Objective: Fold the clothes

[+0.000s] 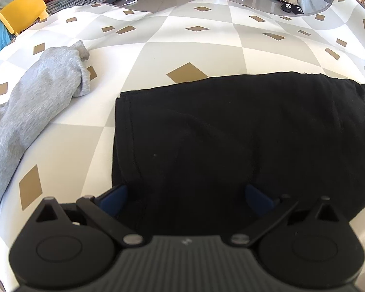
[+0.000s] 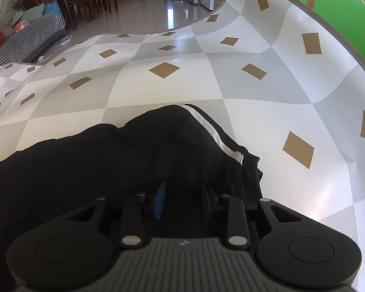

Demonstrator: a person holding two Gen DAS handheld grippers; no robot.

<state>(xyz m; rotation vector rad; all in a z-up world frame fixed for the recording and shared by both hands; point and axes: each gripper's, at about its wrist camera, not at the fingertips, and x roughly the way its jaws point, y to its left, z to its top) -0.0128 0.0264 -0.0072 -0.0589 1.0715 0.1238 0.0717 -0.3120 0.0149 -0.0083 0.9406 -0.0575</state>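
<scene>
The left gripper (image 1: 186,194) is spreading its fingers wide over the black garment (image 1: 231,133) lying on the checkered surface (image 1: 182,48). The right gripper (image 2: 182,200) is keeping a narrower gap above the garment's white stripe (image 2: 214,133) end. Only the left view is showing a grey garment (image 1: 36,92) and yellow chair (image 1: 22,9).

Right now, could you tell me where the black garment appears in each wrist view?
Left wrist: the black garment fills the centre and right, just ahead of the fingers.
Right wrist: it spreads across the lower left and centre, white stripe at its right edge.
Shared landmark: the checked cloth beneath it.
</scene>
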